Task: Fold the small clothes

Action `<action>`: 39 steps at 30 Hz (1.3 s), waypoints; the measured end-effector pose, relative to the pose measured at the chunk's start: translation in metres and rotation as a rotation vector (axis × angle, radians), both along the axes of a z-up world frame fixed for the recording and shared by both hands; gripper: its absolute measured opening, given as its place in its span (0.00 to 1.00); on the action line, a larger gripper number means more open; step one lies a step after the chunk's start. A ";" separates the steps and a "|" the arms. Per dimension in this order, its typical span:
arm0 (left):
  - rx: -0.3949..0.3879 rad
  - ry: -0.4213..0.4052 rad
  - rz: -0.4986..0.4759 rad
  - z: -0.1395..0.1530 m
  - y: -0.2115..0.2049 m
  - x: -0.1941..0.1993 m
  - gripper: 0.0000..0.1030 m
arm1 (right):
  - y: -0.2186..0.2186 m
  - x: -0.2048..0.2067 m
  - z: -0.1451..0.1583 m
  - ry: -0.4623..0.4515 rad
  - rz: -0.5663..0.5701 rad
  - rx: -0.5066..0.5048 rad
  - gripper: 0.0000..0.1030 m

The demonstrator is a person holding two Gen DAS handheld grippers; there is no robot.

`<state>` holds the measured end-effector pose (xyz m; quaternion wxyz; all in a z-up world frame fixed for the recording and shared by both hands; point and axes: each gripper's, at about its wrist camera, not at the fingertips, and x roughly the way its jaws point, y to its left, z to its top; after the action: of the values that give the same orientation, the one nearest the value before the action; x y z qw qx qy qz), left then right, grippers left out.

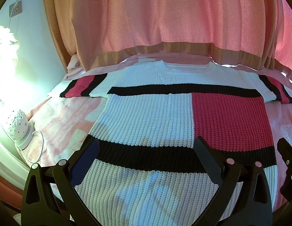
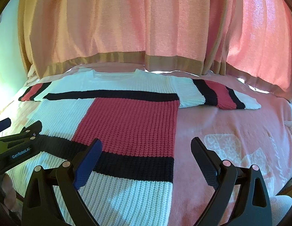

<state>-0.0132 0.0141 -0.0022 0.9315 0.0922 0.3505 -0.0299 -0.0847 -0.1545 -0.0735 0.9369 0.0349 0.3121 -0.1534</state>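
Black gripper (image 1: 147,151) frames, silver screws, one blue pad each.

Sweater (image 1: 155,116): coarse waffle-knit cloth, matt, ribbed toward the hem. Bed cover (image 2: 230,131): soft, fuzzy pink cloth, matt. Curtain (image 1: 164,15): fine woven cloth, light showing through. Left gripper (image 1: 146,150) and right gripper (image 2: 146,150): matt black plastic, shiny metal pins, finely textured pads on the fingers (image 2: 206,162).

Sweater (image 1: 164,116) lies flat on bedspread (image 2: 230,131), neckline at far end, hem nearest, both sleeves (image 2: 217,94) spread sideways. Curtain (image 1: 164,18) hangs behind bed's far edge. Lamp (image 1: 15,126) stands left of sweater at bed's edge; left gripper (image 1: 146,150) and right gripper (image 2: 146,150) hover side by side over hem end.
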 end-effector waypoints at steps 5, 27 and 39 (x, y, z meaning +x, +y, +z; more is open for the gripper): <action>0.003 0.007 -0.003 -0.001 -0.007 0.002 0.95 | -0.002 0.001 0.000 -0.002 0.012 -0.002 0.91; 0.018 0.027 -0.020 -0.003 -0.036 0.012 0.95 | -0.020 0.003 0.002 -0.007 0.022 0.038 0.91; 0.020 0.028 -0.018 -0.003 -0.037 0.012 0.95 | -0.020 0.003 0.001 -0.006 0.023 0.039 0.93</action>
<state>-0.0010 -0.0234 -0.0056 0.9253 0.1043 0.3628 -0.0363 -0.0821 -0.1749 -0.0722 0.9387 0.0501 0.3128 -0.1361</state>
